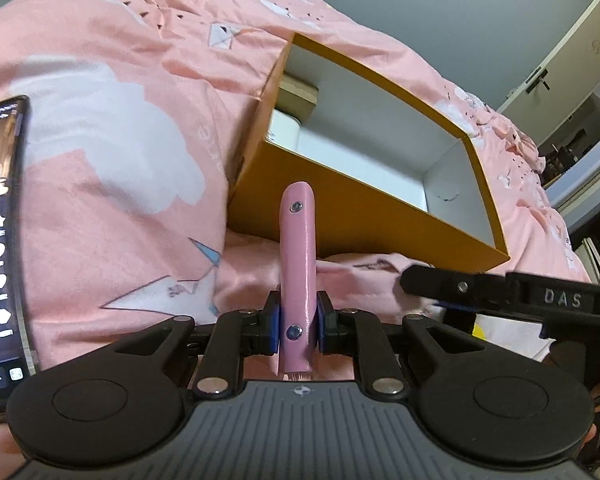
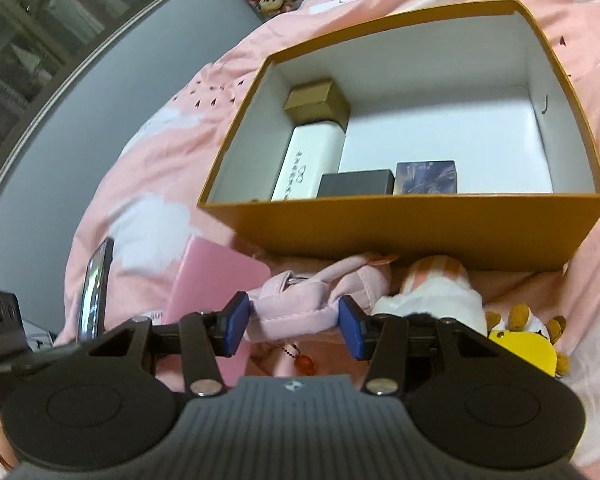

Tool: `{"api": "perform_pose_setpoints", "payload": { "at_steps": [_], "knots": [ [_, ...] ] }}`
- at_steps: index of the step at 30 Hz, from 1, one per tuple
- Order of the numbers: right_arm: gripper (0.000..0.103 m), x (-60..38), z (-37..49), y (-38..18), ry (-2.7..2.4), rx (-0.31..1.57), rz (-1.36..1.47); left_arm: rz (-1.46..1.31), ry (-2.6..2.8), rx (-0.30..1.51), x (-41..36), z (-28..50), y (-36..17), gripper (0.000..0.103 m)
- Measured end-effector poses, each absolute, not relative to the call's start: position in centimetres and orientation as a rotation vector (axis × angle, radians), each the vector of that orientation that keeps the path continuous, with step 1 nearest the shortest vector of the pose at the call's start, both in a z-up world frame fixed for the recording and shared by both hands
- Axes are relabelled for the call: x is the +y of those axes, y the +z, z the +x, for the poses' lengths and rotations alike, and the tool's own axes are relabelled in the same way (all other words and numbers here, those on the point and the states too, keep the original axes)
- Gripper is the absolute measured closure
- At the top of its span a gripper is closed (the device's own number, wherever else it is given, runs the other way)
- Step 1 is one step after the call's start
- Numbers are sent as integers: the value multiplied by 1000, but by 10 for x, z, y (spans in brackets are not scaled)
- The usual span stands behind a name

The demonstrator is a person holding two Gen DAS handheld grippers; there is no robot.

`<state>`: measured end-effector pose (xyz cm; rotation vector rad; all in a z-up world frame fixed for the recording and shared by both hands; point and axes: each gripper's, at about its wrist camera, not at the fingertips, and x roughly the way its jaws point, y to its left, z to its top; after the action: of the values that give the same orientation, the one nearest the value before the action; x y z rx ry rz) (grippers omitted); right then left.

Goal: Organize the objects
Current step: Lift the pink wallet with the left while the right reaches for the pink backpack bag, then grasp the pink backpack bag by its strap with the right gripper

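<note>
My left gripper (image 1: 298, 320) is shut on a narrow pink object with two rivets (image 1: 298, 240), which stands up in front of the orange box (image 1: 260, 184). Between the blue pads of my right gripper (image 2: 294, 316) sits a pink fabric pouch (image 2: 300, 300); both pads press its sides, and a red bead charm (image 2: 304, 364) hangs below it. The orange box (image 2: 400, 224) lies just beyond, open at the top. Inside it are a small brown box (image 2: 318, 102), a white case (image 2: 308, 160), a dark grey box (image 2: 356, 184) and a blue patterned box (image 2: 426, 176). One finger of the right gripper (image 1: 460, 286) shows at the right.
Everything rests on a pink bedcover (image 1: 120, 100). A lit phone (image 1: 0, 240) lies at the left, phone (image 2: 96, 288). A flat pink slab (image 2: 212, 280) stands left of the pouch. A white and orange plush (image 2: 436, 288) and a yellow toy (image 2: 524, 348) lie before the box.
</note>
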<state>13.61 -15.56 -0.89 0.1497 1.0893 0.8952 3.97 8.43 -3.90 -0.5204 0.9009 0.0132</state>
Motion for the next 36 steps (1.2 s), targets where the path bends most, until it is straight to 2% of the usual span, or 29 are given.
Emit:
{"api": "perform_pose_setpoints", "payload": {
  "at_steps": [9,18,22,31,34,35,36],
  "knots": [
    [47,-146,139,-6,913,1000,109,-499,42,892,76,57,-37,84],
    [36,-139,132,-4,1048,880,-120,-497,60,899,72,67,-37,84],
    [36,-139,133,-8,1118,840,-231,-513,53,905,74,67,-38,84],
    [42,-128,117,-14,1183,688,-503,-519,46,916,74,69,-37,84],
    [47,-126,116,-23,1160,678,-562,-520,46,917,73,69,-37,84],
    [56,-127,116,-25,1148,670,-573,-518,46,918,73,70,-37,85],
    [59,-127,117,-26,1135,669,-578,-515,46,919,73,70,-37,84]
  ]
}}
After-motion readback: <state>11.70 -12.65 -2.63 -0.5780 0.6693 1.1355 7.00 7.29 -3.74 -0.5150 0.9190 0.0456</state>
